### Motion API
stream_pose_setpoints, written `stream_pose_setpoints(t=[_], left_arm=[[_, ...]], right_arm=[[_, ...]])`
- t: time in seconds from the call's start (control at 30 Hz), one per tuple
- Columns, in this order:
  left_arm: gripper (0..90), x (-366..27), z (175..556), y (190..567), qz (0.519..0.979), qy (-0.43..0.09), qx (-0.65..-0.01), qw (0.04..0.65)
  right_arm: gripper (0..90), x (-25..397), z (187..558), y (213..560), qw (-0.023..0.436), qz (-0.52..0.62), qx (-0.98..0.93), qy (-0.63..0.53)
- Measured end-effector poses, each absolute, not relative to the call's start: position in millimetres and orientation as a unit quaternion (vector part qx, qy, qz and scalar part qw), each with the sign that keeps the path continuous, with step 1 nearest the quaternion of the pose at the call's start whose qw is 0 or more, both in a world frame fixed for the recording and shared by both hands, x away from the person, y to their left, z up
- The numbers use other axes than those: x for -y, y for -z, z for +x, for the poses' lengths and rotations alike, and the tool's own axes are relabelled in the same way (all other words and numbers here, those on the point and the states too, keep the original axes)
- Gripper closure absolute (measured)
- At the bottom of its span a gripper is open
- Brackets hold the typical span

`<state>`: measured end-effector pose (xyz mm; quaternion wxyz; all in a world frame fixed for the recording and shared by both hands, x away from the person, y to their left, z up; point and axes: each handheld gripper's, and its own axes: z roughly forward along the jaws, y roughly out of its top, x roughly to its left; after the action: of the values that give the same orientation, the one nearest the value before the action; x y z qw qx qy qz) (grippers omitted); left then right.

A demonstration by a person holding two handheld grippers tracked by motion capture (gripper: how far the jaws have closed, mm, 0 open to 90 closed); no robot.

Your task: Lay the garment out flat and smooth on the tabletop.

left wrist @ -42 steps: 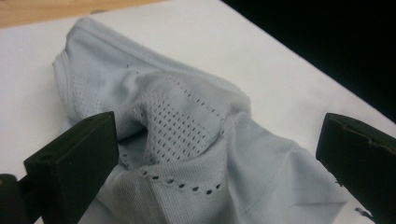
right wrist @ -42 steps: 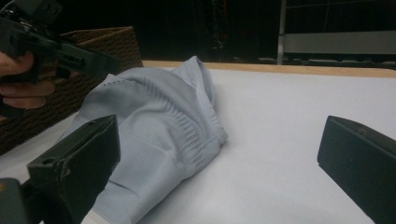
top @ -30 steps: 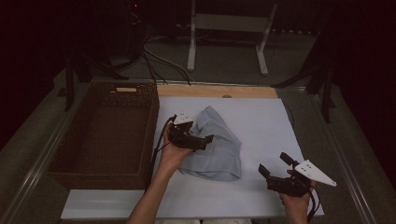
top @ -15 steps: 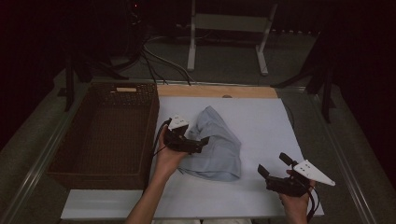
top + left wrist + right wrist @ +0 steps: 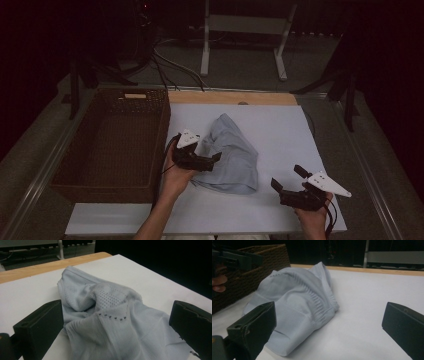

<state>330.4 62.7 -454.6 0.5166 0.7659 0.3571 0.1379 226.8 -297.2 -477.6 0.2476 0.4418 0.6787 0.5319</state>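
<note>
In the middle of the high view we see a light blue garment (image 5: 231, 152) lying crumpled on the white bench (image 5: 280, 130). Our left gripper (image 5: 212, 161) is at the garment's left edge, a little left of the frame's center, and its jaws stand wide apart. In the left gripper view the cloth (image 5: 112, 322) fills the space between the two black jaws and runs close beside the left one, but nothing is clamped. A patch with small holes shows near the center of that view.

Our right gripper (image 5: 286, 182) is in the lower right of the high view, apart from the garment, with jaws also spread open. In the right gripper view the garment (image 5: 297, 305) lies left of center, on the bench.

A brown woven basket (image 5: 112, 137) stands at the left of the high view, just beside the bench.
</note>
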Motion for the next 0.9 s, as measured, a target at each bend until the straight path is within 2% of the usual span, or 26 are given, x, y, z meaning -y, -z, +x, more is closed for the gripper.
stream_pose_setpoints(t=[0.9], left_arm=[[1.1, -80, 304, 465, 0.778, -0.149, -0.348, 0.501]], right_arm=[[0.0, 271, 235, 487, 0.223, 0.449, -0.705, -0.501]])
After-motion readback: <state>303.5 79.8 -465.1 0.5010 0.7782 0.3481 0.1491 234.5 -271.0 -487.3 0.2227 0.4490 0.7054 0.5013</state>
